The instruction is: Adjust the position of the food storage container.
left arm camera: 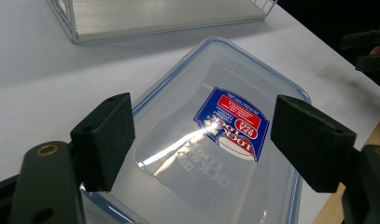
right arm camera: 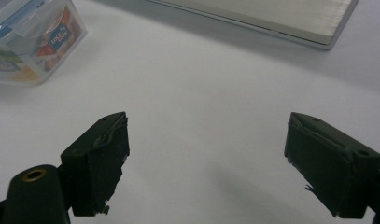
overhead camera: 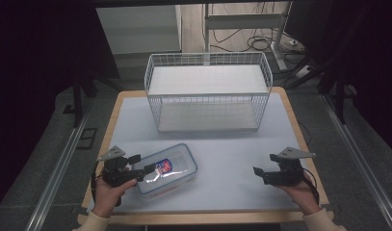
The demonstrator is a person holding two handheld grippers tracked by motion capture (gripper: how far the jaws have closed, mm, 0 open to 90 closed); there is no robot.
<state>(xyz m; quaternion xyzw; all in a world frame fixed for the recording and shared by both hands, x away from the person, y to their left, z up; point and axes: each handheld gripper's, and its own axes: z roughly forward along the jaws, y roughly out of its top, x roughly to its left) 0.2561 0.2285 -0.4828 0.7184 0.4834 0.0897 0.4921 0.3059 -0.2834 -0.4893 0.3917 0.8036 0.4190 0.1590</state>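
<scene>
Our left gripper (overhead camera: 144, 165) hovers wide over the plastic container (overhead camera: 167, 168); right gripper (overhead camera: 259, 173) waits wide at three o'clock. We should straddle one edge squarely before closing.

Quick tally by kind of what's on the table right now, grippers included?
Clear plastic container with blue-trimmed lid: 1
White wire basket: 1
Hand-held grippers: 2, the left gripper with its jaws open over the container, and the right gripper open above bare table
Total: 4
</scene>
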